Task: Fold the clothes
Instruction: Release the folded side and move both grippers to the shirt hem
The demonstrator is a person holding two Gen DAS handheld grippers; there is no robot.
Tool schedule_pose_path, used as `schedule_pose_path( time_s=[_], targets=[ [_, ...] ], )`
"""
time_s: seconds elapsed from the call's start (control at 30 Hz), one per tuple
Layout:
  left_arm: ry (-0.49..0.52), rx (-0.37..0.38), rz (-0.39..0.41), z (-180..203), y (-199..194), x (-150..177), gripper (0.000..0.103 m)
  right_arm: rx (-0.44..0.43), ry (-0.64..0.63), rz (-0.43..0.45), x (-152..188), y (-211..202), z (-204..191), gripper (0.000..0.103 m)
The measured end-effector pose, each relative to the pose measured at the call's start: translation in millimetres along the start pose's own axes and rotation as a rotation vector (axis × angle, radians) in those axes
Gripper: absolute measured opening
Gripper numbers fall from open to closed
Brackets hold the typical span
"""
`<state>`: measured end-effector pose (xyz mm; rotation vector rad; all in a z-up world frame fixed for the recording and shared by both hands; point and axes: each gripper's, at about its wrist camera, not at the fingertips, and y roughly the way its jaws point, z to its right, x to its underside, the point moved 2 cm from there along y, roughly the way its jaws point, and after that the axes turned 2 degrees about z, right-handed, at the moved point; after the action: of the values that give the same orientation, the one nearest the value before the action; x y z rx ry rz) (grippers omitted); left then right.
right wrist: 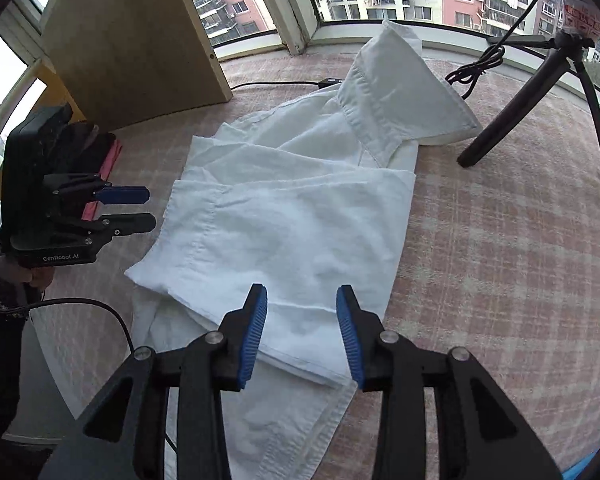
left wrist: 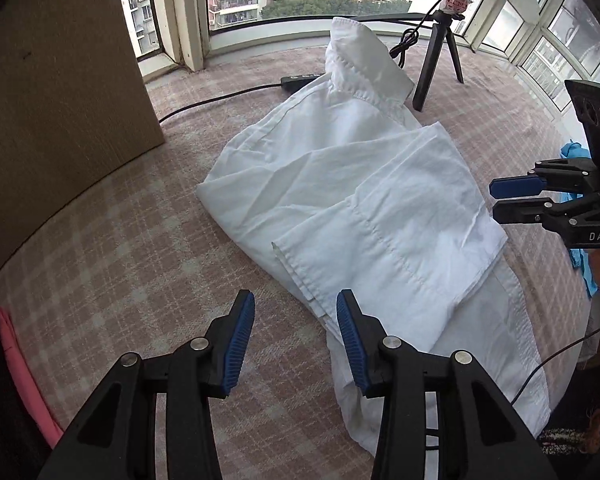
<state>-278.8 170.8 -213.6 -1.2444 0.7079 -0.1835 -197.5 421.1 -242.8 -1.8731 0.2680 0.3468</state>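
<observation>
Pink-and-cream checked cloth (left wrist: 112, 264) covers the work surface, which runs up to a curved bay of windows with apartment blocks beyond.

Nearest each camera are its own fingers. The left gripper (left wrist: 296, 336) hangs with its blue pads spread wide and nothing between them, poised just over the near-left edge of the white shirt (left wrist: 364, 208). The right gripper (right wrist: 302, 332) is likewise spread and empty, held above the shirt's lower hem area. Both seem to sit at opposite sides of the garment so that the next fold can be taken from two corners at once; that is my reading, not something shown.

The shirt lies in the middle of the cloth, partly folded: a sleeve or side panel (right wrist: 292, 220) is laid across the body, the bottom hem trails toward the near edge, and the collar (right wrist: 400, 92) stands up at the far end. I judge the folding to be midway, with the lower part not yet brought up.

Off to the left, a pink garment (left wrist: 24, 376) lies beside the shirt, and something blue (left wrist: 580, 256) shows at the right edge. Further back stand a wooden board (left wrist: 60, 92), a small black tripod (right wrist: 540, 100) with its coiled cable, and a black cord running along the cloth. No containers are in view.
</observation>
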Motion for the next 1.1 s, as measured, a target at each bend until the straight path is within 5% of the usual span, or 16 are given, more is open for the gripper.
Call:
schedule_pose_path(
  time_s=[0.3,0.57,0.67,0.9,1.1],
  targets=[
    [-0.043,-0.065,-0.003,27.2,-44.9,53.5,0.041,-0.036,-0.015,0.030,42.9,-35.6,1.5,0.036],
    [-0.113,-0.019,-0.050,80.6,-39.7,118.6,0.041,-0.041,-0.015,-0.003,98.7,-37.0,0.5,0.036],
    [-0.115,-0.056,-0.071,84.0,-20.4,119.1,0.041,-0.051,0.048,0.000,110.2,-26.9,6.8,0.036],
    [-0.121,0.008,-0.036,73.6,-4.6,98.8,0.040,-0.051,0.145,0.033,96.3,-10.5,13.2,0.036],
    [-0.146,-0.046,-0.034,59.6,11.6,79.0,0.041,0.057,0.099,-0.018,78.1,11.6,4.0,0.028]
  ],
)
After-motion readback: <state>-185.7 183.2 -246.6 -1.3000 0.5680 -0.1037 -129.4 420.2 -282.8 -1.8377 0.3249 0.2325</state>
